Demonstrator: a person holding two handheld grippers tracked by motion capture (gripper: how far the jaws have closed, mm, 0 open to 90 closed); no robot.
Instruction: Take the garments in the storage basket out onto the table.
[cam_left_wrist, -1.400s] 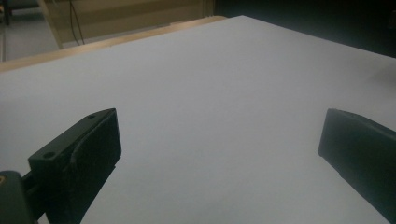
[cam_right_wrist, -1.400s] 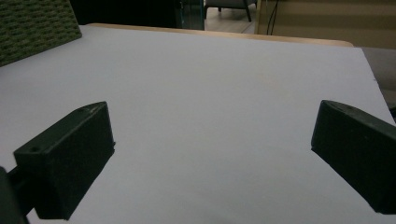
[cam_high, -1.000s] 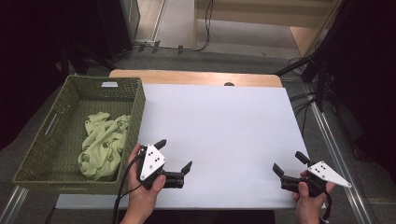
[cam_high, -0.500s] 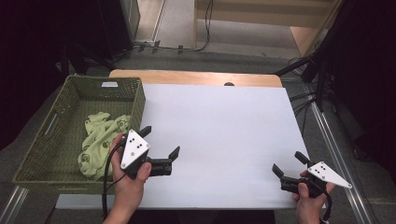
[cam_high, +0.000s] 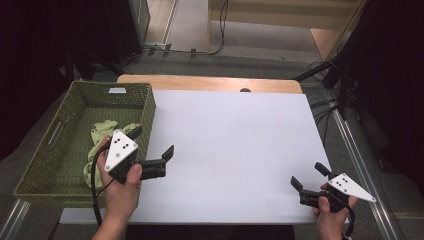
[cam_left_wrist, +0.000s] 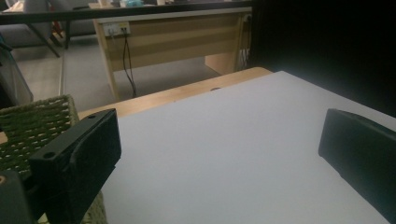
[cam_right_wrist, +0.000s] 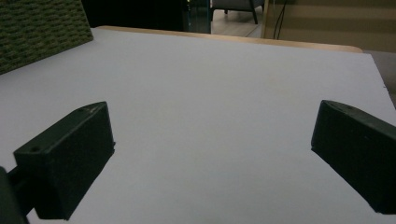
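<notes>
The left gripper (cam_high: 152, 147) hovers at the basket (cam_high: 60, 150) rim, fingers wide, ready for the green cloth (cam_high: 102, 135) inside; the right gripper (cam_high: 311, 181), also wide, waits over the worktop (cam_high: 235, 145).

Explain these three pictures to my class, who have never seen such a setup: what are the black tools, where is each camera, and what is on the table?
A person holds a hand-worked two-jaw tool in each hand: the left gripper and the right gripper. Both are open and hold nothing. One camera looks down from above; the other two ride on the tools, so black jaws frame those pictures. The white table bears a green woven basket at its left. A pale green cloth lies inside it, beside the left gripper.
</notes>
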